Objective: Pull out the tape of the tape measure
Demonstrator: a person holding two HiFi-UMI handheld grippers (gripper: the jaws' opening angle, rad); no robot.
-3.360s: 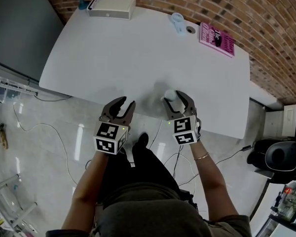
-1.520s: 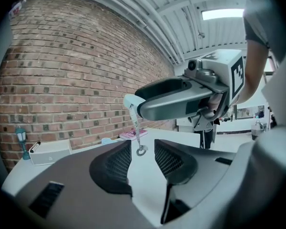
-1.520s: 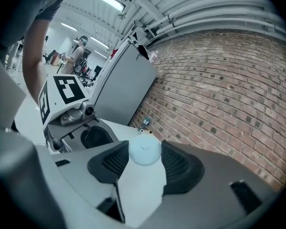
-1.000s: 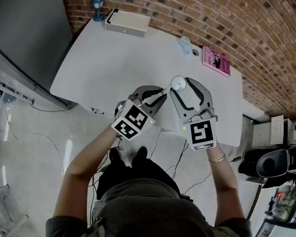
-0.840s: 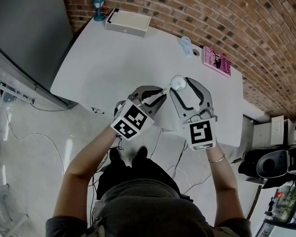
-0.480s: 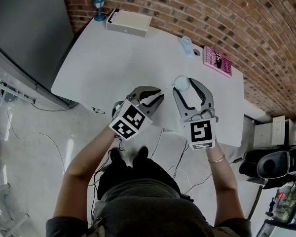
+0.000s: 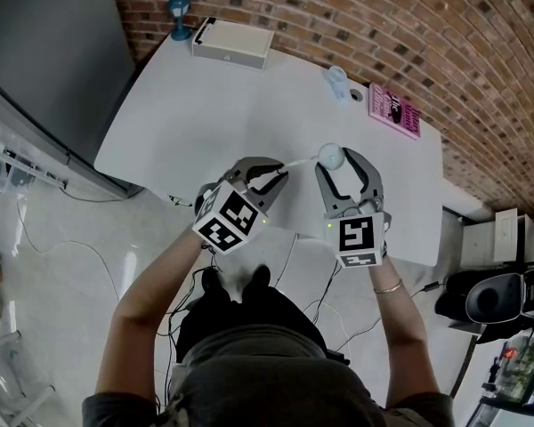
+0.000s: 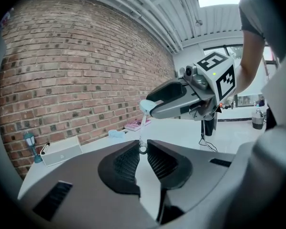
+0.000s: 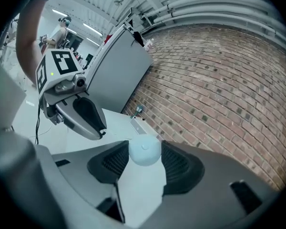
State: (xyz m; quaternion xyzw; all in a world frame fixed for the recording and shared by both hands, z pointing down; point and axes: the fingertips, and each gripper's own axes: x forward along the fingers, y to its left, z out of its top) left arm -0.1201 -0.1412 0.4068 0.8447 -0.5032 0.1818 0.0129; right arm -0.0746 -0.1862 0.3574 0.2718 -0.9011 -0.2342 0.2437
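Grips the round pale-blue tape measure (image 7: pixel 330 156) in the right hand-held gripper (image 9: pixel 145 150), over the near edge of the white desk (image 7: pixel 205 96), with the case's sides covered by the pads. Pinches the ring end of the tape (image 7: pixel 301 162) in the nearly closed left hand-held gripper (image 8: pixel 143 148), just left of the case. Cannot read any markings on the short, thin strip stretched between them.
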